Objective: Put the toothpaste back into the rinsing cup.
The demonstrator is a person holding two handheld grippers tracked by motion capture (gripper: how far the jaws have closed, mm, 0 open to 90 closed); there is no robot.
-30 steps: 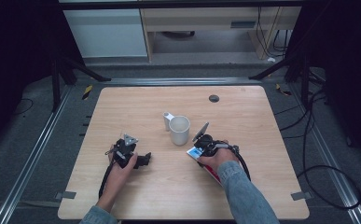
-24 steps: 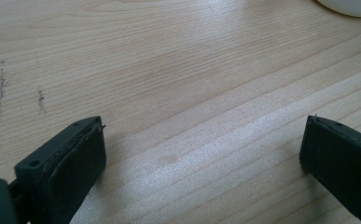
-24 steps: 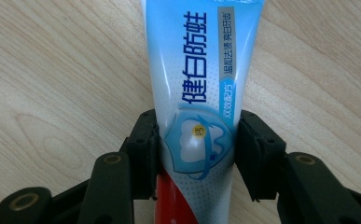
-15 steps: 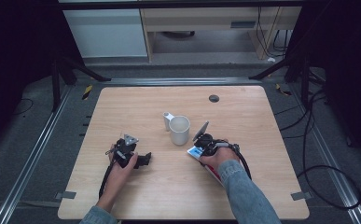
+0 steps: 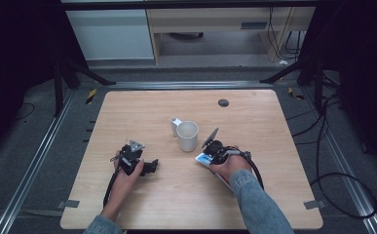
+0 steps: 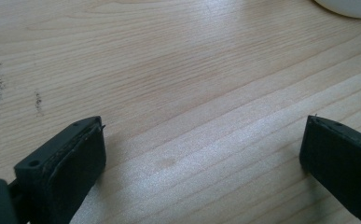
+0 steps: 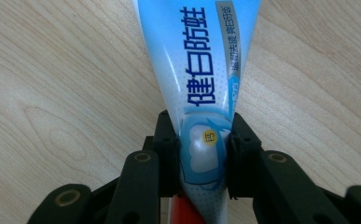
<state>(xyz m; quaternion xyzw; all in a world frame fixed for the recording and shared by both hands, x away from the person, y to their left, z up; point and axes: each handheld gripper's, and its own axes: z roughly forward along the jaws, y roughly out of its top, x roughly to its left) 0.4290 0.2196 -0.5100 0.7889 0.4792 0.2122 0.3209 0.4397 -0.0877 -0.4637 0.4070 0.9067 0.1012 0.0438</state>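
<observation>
Toothpaste tube [image 7: 201, 84] sits pinched tight in the right tool [image 7: 201, 156], just beside the mug [image 5: 187, 135]. Left tool [image 6: 201, 149] is wide apart, empty, low over the desk [image 5: 273, 126]. Squeezing harder could burst the tube.

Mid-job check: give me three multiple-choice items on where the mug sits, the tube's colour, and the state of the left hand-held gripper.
1. Where does the white mug stand on the table?
A. near the middle
B. at the far left corner
C. at the near edge

2. What is the main colour of the toothpaste tube?
A. green
B. light blue
C. yellow

3. How is the left hand-held gripper?
A. shut on the mug
B. shut on the tube
C. open, over bare wood

Answers: 1 A, the high view shows it mid-table between both hands. 2 B, the right gripper view shows blue with dark lettering. 3 C, its jaws stand wide apart with nothing between them.
</observation>
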